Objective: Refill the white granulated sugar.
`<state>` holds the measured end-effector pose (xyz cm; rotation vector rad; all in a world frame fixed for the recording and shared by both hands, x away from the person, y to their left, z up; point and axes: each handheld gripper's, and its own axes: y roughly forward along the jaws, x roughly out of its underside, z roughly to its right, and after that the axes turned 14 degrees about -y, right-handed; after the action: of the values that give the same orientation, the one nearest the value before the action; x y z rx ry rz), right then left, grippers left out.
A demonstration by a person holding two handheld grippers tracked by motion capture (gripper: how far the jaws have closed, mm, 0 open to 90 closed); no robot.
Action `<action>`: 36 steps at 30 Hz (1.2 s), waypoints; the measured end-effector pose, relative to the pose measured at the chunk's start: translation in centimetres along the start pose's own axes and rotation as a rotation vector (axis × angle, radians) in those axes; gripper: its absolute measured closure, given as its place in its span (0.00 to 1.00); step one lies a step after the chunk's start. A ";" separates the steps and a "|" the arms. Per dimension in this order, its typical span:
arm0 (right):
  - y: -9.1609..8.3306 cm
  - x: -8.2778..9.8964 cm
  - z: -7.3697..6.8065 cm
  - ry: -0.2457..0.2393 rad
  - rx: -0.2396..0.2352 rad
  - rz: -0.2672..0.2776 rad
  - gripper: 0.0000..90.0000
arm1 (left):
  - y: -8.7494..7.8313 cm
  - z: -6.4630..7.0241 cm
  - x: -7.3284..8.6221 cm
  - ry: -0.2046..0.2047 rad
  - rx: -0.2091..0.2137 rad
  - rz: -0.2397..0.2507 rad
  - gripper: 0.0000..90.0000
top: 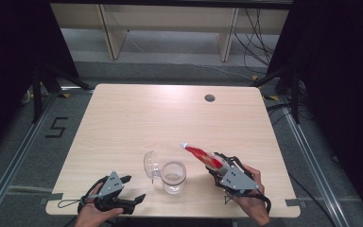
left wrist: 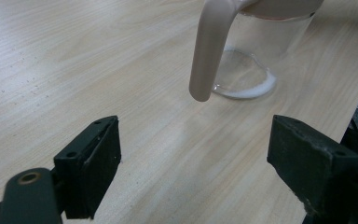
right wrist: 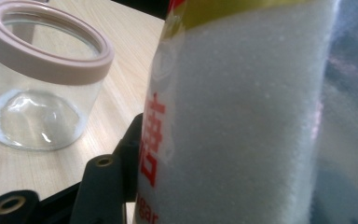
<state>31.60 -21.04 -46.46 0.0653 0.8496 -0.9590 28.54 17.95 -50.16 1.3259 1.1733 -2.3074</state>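
Observation:
A clear glass jar [top: 174, 177] with a pink rim stands near the table's front edge, and its clear lid [top: 150, 164] hangs open at its left side. A thin layer of white grains lies in the bottom of the jar [right wrist: 37, 93]. My right gripper [top: 217, 166] is shut on a red, white and yellow sugar bag [top: 204, 158], which tilts up and left beside the jar. The bag [right wrist: 242, 116] is full of white grains and sits against a black finger [right wrist: 121, 158]. My left gripper [top: 134, 188] rests open left of the jar, with bare table between its fingers [left wrist: 93, 163]. The jar's pink strap [left wrist: 209, 51] hangs ahead of it.
The light wooden table [top: 146, 118] has a round cable hole [top: 210, 98] at its far right. Wooden furniture legs [top: 113, 33] and cables [top: 260, 33] are on the floor beyond the table. Dark curtains stand at both sides.

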 end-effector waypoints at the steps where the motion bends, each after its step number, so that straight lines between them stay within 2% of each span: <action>1: -0.1 -0.2 0.0 -0.014 -0.004 0.003 0.54 | 0.0 0.0 0.0 0.000 0.000 0.000 0.19; 2: -0.3 -0.3 -0.1 -0.018 -0.004 0.007 0.54 | 0.0 -0.1 0.0 0.008 -0.003 -0.007 0.19; 3: -0.6 -0.6 -0.2 -0.033 -0.001 0.000 0.54 | 0.0 0.1 0.1 -0.023 -0.004 0.001 0.19; 8: -1.1 -1.5 -0.8 -0.175 0.013 -0.032 0.54 | 0.0 0.0 0.0 0.000 -0.002 -0.001 0.19; 10: -1.1 -1.7 -0.9 -0.184 0.012 -0.026 0.54 | 0.0 0.0 0.0 0.006 -0.005 -0.004 0.19; 11: -1.1 -1.9 -1.1 -0.193 0.005 -0.026 0.54 | 0.0 0.1 0.1 -0.020 -0.006 -0.004 0.19; 13: -1.2 -2.0 -1.2 -0.196 0.006 -0.030 0.54 | 0.0 0.1 0.1 -0.021 -0.006 -0.003 0.19; 15: -1.3 -2.3 -1.4 -0.232 0.002 -0.031 0.54 | -0.1 0.0 0.1 -0.015 -0.010 -0.006 0.19; 17: -1.5 -2.4 -1.5 -0.227 0.004 -0.038 0.54 | -0.1 0.0 0.1 -0.012 -0.010 -0.005 0.19; 18: -1.5 -2.4 -1.4 -0.257 0.002 -0.035 0.54 | -0.1 0.0 0.1 -0.015 -0.010 -0.006 0.19; 20: -1.7 -2.6 -1.6 -0.269 0.000 -0.042 0.54 | -0.1 0.0 0.1 -0.013 -0.010 -0.006 0.19; 23: -1.7 -2.9 -2.0 -0.329 -0.012 -0.061 0.54 | 0.0 0.1 0.1 -0.021 -0.008 -0.004 0.19; 26: -1.8 -3.1 -2.2 -0.338 -0.017 -0.071 0.54 | 0.0 0.1 0.1 -0.023 -0.009 -0.004 0.19; 27: -1.6 -3.3 -2.2 -0.402 -0.018 -0.074 0.54 | 0.0 0.0 0.1 -0.023 -0.009 -0.003 0.19; 28: -1.6 -3.3 -2.2 -0.402 -0.018 -0.074 0.54 | 0.0 0.0 0.1 -0.023 -0.009 -0.003 0.19; 31: -1.5 -3.4 -2.5 -0.463 -0.010 -0.111 0.54 | 0.0 0.1 0.1 -0.024 -0.009 -0.004 0.19; 32: -1.5 -3.4 -2.5 -0.463 -0.010 -0.111 0.54 | 0.0 0.1 0.1 -0.024 -0.009 -0.004 0.19; 33: -1.5 -3.5 -2.3 -0.501 -0.015 -0.111 0.54 | 0.0 0.1 0.1 -0.022 -0.008 -0.007 0.19; 35: -1.5 -3.5 -2.4 -0.489 -0.017 -0.120 0.54 | 0.1 0.1 0.1 -0.028 -0.010 -0.003 0.19; 36: -1.4 -3.8 -2.1 -0.562 -0.013 -0.118 0.54 | 0.1 0.1 0.1 -0.025 -0.005 -0.005 0.19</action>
<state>28.22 -18.45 -44.96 -0.2586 0.3420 -1.0135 28.45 17.87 -50.30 1.2901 1.1753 -2.3168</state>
